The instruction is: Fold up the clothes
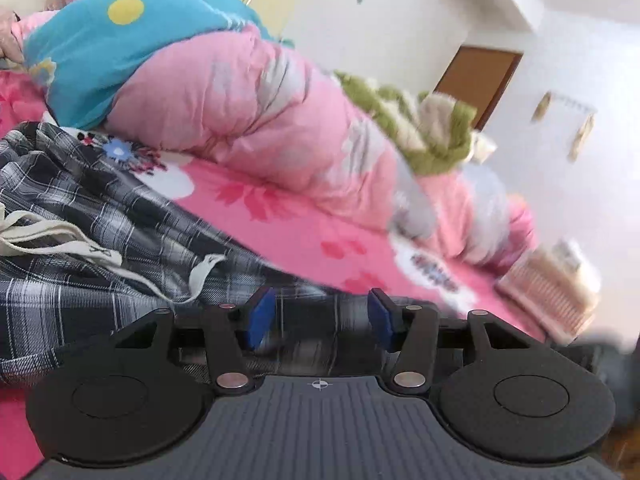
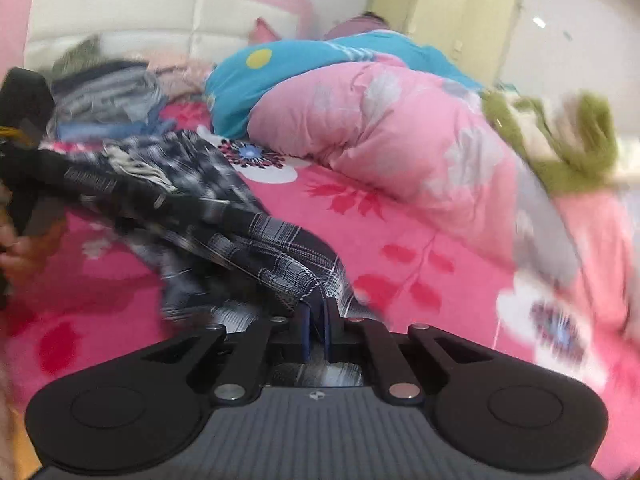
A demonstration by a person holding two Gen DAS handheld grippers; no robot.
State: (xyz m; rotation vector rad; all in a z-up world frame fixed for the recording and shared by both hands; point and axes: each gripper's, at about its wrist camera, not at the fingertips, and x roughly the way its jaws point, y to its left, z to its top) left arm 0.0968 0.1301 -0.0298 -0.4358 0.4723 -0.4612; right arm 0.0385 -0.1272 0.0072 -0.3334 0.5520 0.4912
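Black-and-white plaid trousers point(image 1: 100, 208) with a pale drawstring point(image 1: 60, 240) lie rumpled on the pink floral bed sheet point(image 1: 304, 236). My left gripper point(image 1: 320, 316) is open, its blue pads spread just above the plaid cloth. In the right wrist view my right gripper point(image 2: 319, 324) is shut on an edge of the plaid trousers point(image 2: 224, 232), which stretch away to the upper left. The left gripper's dark body point(image 2: 24, 152) and a hand show blurred at the far left of that view.
A rolled pink and blue quilt point(image 1: 240, 112) lies across the back of the bed, with a green and cream blanket point(image 1: 424, 128) on it. A pile of striped clothes point(image 2: 104, 96) sits by the white headboard point(image 2: 160, 20). A woven basket point(image 1: 552, 292) stands at the right.
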